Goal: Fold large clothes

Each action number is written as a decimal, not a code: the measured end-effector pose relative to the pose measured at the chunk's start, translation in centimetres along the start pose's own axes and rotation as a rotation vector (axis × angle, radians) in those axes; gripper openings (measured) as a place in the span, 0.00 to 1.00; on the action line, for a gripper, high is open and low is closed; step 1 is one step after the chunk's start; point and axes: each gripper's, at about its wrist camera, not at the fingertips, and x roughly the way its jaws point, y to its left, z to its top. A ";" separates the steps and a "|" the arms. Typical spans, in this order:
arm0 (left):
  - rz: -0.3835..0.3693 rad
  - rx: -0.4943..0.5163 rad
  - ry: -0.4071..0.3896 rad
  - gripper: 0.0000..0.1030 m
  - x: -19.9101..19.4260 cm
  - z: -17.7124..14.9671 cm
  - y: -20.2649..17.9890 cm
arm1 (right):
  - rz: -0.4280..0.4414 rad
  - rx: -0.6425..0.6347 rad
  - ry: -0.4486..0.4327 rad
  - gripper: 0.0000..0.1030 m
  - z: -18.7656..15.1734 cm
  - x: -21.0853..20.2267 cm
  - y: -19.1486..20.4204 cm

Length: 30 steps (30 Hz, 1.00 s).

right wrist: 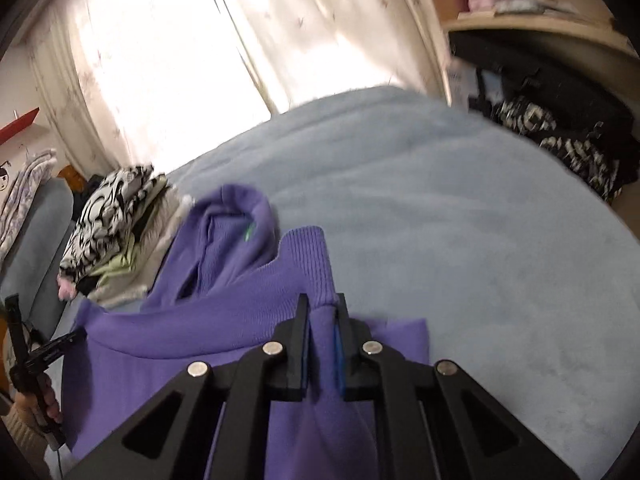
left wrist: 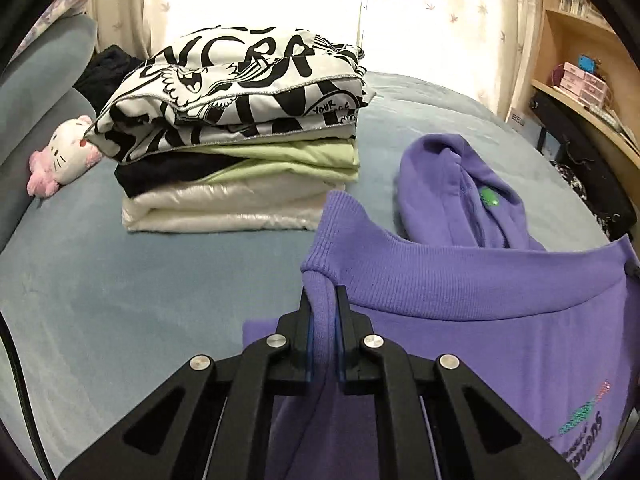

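At lower centre of each wrist view, the left gripper (left wrist: 324,300) and right gripper (right wrist: 320,306) pinch the ribbed hem of a purple hoodie (left wrist: 460,312), fingers narrow on bunched fabric, lifting it above a blue-grey bed (left wrist: 120,280). Its hood lies beyond, right of a stack of folded clothes (left wrist: 240,140) at upper left.

A blue bed (left wrist: 120,280) fills the scene. Far left on it lies a pink-and-white plush cat (left wrist: 66,156), touching a grey pillow (left wrist: 44,76). Pale curtains (left wrist: 420,12) hang at the far side. On the right stands a wooden shelf (left wrist: 580,92) with pink boxes (left wrist: 582,82).
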 end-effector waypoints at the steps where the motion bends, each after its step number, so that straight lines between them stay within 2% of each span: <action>1: 0.005 -0.010 0.010 0.06 0.8 0.0 0.0 | -0.015 0.007 0.008 0.08 -0.1 0.7 -0.2; 6: 0.016 -0.108 0.148 0.06 6.8 -2.5 1.8 | -0.128 0.018 0.177 0.08 -2.9 8.0 -1.2; 8: -0.023 -0.156 0.122 0.07 7.0 -3.3 2.7 | -0.118 0.036 0.171 0.09 -4.0 8.6 -1.9; 11: -0.067 -0.195 0.115 0.08 6.7 -3.5 3.6 | -0.106 0.042 0.179 0.10 -3.9 8.4 -2.2; 14: -0.103 -0.229 0.108 0.10 5.5 -3.5 4.5 | -0.081 0.089 0.216 0.17 -3.3 8.0 -2.2; 17: -0.075 -0.200 0.050 0.10 3.0 -3.2 4.4 | -0.120 0.113 0.176 0.27 -2.4 6.1 -0.8; 19: -0.052 -0.165 -0.002 0.10 1.5 -2.7 3.7 | -0.092 0.106 0.117 0.30 -2.2 4.8 0.6; 21: -0.045 -0.123 -0.034 0.10 0.7 -2.1 2.5 | -0.046 0.075 0.097 0.31 -2.1 4.6 3.0; 25: -0.019 -0.083 0.017 0.10 2.7 -1.2 -0.4 | -0.007 -0.033 0.164 0.31 -3.6 7.6 8.3; 28: 0.045 -0.071 0.073 0.10 5.7 -1.1 -1.2 | -0.027 -0.069 0.217 0.31 -4.9 10.1 9.6; 29: 0.076 -0.062 0.089 0.10 6.6 -1.3 -0.8 | -0.053 -0.078 0.219 0.31 -5.2 10.6 9.4; 30: 0.074 -0.068 0.107 0.07 7.5 -1.5 -0.2 | -0.073 -0.076 0.211 0.31 -5.3 10.8 8.6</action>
